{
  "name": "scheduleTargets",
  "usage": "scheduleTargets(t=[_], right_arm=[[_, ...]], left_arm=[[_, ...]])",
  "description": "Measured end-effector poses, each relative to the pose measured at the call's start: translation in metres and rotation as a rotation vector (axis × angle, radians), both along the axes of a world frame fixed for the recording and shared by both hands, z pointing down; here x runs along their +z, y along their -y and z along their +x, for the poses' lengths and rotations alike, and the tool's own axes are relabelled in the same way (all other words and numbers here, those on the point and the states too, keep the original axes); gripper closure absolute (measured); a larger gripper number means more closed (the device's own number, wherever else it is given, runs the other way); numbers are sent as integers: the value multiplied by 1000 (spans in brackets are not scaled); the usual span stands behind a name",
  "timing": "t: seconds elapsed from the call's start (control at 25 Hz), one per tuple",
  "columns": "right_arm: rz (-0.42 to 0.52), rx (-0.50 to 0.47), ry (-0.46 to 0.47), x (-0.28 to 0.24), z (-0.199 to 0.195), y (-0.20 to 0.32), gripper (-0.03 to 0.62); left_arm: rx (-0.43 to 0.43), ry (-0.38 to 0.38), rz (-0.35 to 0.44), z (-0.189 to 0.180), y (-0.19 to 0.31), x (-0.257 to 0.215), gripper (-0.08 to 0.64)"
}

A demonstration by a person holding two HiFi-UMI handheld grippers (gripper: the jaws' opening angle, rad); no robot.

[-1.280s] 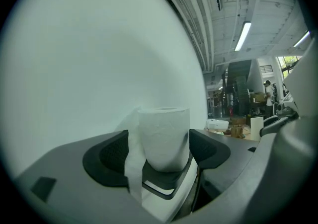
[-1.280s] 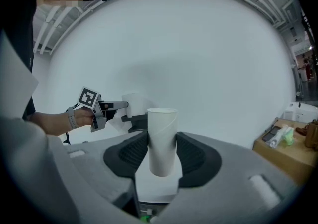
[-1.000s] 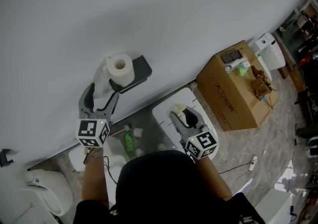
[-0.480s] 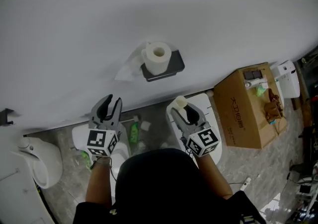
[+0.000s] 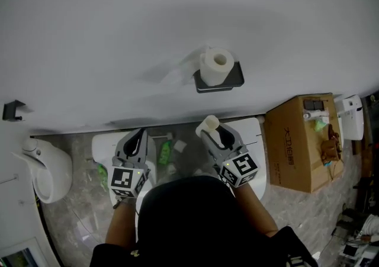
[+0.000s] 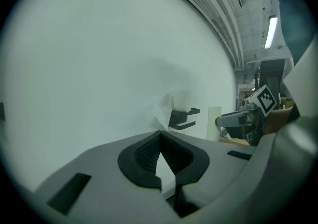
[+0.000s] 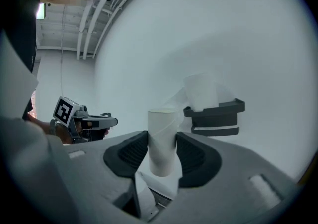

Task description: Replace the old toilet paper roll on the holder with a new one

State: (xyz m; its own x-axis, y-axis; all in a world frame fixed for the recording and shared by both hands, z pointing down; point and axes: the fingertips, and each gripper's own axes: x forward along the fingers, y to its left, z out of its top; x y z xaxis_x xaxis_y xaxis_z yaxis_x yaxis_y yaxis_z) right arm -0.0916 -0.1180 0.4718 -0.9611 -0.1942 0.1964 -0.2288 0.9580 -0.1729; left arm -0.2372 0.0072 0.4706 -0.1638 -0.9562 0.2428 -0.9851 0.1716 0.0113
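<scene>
Nearest to us, both pairs of tongs pointed towards the wall, one in each hand. The left tongs (image 5: 137, 135) were pressed together with nothing between them. The right tongs (image 5: 212, 134) were clamped on a bare cardboard tube (image 5: 208, 124), which stood upright between the pads, its top end poking above them. No paper showed on the tube, so we took it for the old, used-up roll.

Just beyond the tongs, at the foot of the wall, a green bottle (image 5: 166, 152) lay among small litter on the grey marbled floor (image 5: 77, 212). A cardboard box (image 5: 299, 144) sat off to the right.

Farther off, on the pale wall (image 5: 118, 35), the dark holder (image 5: 232, 81) carried a full white roll (image 5: 216, 66). The roll stood on end with its hollow centre facing up, and a loose tail of paper hung from its left side. Both pairs of tongs were well apart from the holder.

By our reading, the swap itself looked done: the old tube was off the holder and the new roll was on it. What seemed left was to get rid of the tube in the right tongs. We could not tell from here whether the roll was properly seated or only resting on top.
</scene>
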Motion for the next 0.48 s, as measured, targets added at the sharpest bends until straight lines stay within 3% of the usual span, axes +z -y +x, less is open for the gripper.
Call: scheduleTargets(t=[0.12,0.28,0.48], right_arm=[[5,-30,-7,2,-9,-8,413],[23,-64,-20,4,-16,-17,413],[34,-87,-27,4,-19,-19,413]], left_arm=[[-24,-43,-5,-2,-11,9,546],[-13,-41,-24,3,-19,17,546],[1,-46,7,4,-16,10,546]])
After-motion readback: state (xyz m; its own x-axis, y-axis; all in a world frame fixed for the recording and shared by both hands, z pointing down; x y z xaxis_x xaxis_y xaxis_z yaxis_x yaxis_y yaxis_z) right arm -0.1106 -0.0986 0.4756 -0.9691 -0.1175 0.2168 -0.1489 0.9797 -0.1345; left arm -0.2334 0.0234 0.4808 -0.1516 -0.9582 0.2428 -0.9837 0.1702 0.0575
